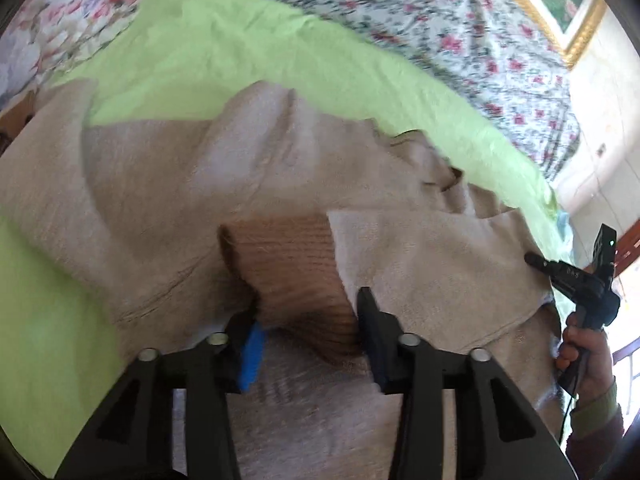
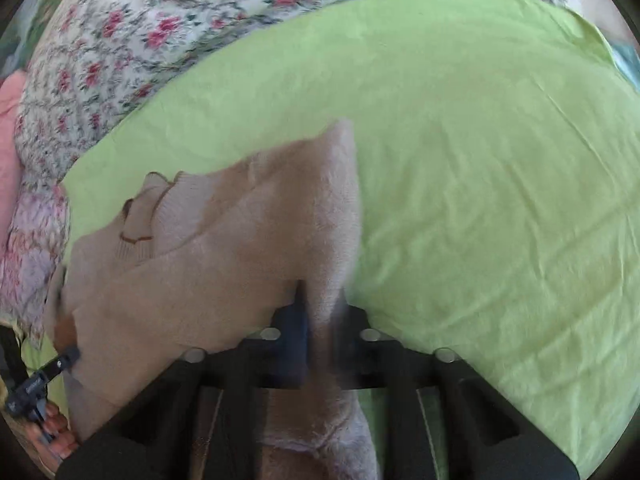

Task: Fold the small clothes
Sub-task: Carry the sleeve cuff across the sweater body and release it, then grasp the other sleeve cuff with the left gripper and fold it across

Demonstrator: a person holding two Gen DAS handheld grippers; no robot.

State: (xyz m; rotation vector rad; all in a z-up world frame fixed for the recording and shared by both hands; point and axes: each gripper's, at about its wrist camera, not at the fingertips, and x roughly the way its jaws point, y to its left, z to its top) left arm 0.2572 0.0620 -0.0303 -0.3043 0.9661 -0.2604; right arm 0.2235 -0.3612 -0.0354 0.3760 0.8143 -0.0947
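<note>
A small beige knit sweater with a brown ribbed cuff lies on a green sheet. My left gripper is closed on the brown cuff, which fills the gap between its fingers. The right gripper shows at the far right of this view, at the sweater's edge. In the right wrist view the sweater is bunched with its collar at the left, and my right gripper is shut on a fold of the beige fabric. The left gripper shows at the lower left of that view, on the sweater's edge.
The green sheet covers a bed with a floral cover behind it. A gold-framed picture hangs on the wall at the upper right. A pink cloth lies at the far left.
</note>
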